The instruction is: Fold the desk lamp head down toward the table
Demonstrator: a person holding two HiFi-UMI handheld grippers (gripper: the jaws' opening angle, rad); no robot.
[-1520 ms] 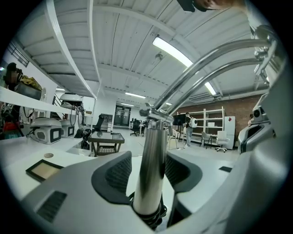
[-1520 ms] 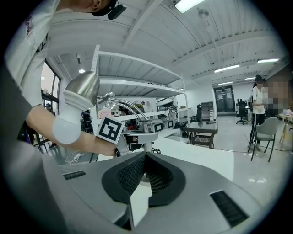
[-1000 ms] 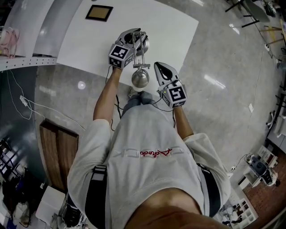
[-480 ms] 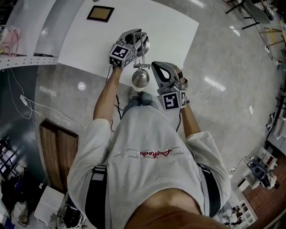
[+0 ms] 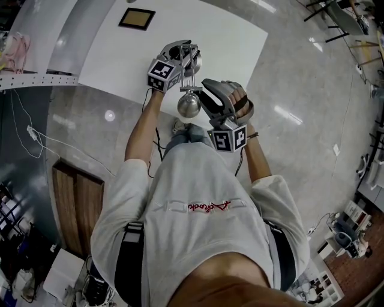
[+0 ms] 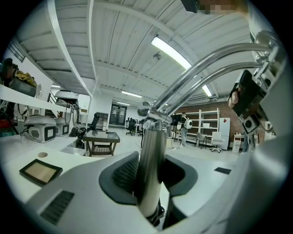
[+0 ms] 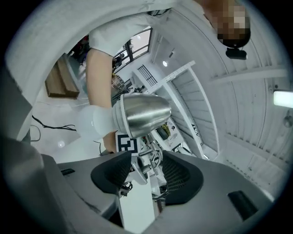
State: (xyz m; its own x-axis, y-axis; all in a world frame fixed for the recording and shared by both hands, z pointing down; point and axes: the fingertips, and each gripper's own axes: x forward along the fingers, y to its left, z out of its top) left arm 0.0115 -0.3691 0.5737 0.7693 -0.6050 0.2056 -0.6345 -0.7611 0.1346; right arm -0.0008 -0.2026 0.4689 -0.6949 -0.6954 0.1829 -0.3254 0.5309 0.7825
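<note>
A chrome desk lamp stands on the white table [image 5: 228, 36]. Its round head [image 5: 188, 105] hangs out over the table's near edge. My left gripper [image 5: 183, 54] is shut on the lamp's upright post [image 6: 151, 151], and the two curved arms [image 6: 206, 68] rise from it to the right. My right gripper [image 5: 211, 96] sits just right of the head, rolled onto its side. Its jaws have just been opening and now stand open [image 7: 146, 176]. The pads touch nothing; the lamp head [image 7: 139, 114] is just beyond the tips.
A dark framed square [image 5: 137, 18] lies at the table's far left. Cables [image 5: 36, 141] trail over the grey floor on the left, beside a wooden panel [image 5: 78, 204]. The person's torso fills the lower middle of the head view.
The right gripper has rolled over, its marker cube now facing the person, and has moved up and left toward the lamp head. The left gripper and the lamp have stayed put.
</note>
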